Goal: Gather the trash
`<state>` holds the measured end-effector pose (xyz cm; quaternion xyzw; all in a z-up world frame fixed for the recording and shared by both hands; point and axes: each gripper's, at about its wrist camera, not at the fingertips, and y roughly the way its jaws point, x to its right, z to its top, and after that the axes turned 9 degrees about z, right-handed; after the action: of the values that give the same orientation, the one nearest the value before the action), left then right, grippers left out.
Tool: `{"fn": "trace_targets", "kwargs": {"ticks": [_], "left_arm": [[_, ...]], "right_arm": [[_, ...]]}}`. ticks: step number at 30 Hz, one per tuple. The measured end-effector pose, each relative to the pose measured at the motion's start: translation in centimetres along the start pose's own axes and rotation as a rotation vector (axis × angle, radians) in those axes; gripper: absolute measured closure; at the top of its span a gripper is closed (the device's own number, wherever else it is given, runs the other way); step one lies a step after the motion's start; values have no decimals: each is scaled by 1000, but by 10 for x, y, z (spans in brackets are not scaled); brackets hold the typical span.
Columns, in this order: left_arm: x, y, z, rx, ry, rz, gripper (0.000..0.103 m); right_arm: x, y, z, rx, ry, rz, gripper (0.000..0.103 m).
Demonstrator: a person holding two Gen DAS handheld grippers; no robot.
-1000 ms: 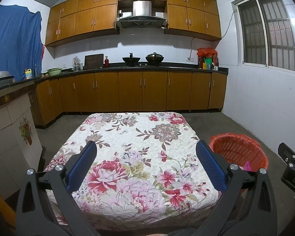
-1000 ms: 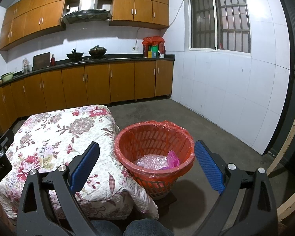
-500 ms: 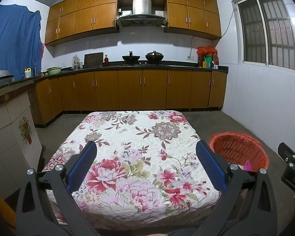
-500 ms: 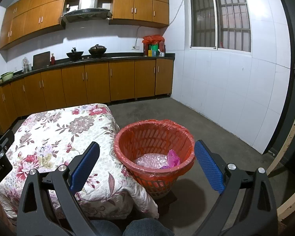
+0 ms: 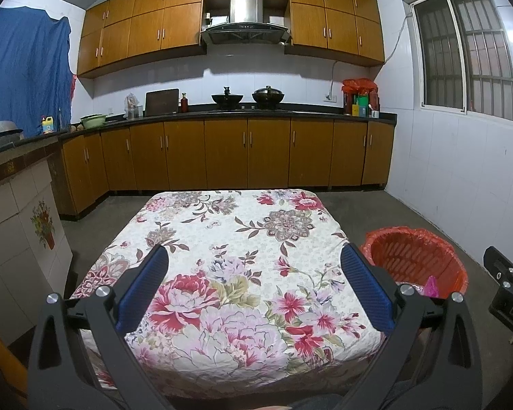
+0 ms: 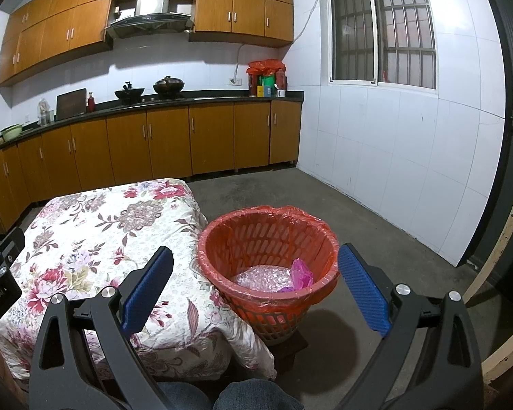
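Observation:
An orange basket (image 6: pixel 268 256) lined with a red bag stands on the floor right of the table; bubble wrap (image 6: pixel 260 278) and a pink wrapper (image 6: pixel 301 273) lie inside. The same basket (image 5: pixel 415 263) shows at the right of the left wrist view. My right gripper (image 6: pixel 254 287) is open, its blue pads either side of the basket, nothing between them. My left gripper (image 5: pixel 254 290) is open above the near half of the floral tablecloth (image 5: pixel 236 273), holding nothing. No loose trash shows on the cloth.
Wooden kitchen cabinets (image 5: pixel 222 153) and a dark counter with woks line the far wall. A tiled counter (image 5: pixel 13 198) stands left of the table. White tiled wall (image 6: pixel 410 157) on the right, bare concrete floor (image 6: pixel 376 239) beyond the basket. A person's knees (image 6: pixel 229 394) show at the bottom.
Both views have shifted very slightly; the left gripper rose a touch over the table. Both grippers stay open and empty.

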<state>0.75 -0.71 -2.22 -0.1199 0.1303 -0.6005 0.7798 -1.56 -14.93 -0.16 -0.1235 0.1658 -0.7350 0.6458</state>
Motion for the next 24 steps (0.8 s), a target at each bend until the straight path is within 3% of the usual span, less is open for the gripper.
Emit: {"fn": "trace_targets", "kwargs": {"ticks": [24], "left_arm": [[0,2,-2,-5,1,-1,4]], "right_arm": [[2,1,0,-4,1,1,7]]}}
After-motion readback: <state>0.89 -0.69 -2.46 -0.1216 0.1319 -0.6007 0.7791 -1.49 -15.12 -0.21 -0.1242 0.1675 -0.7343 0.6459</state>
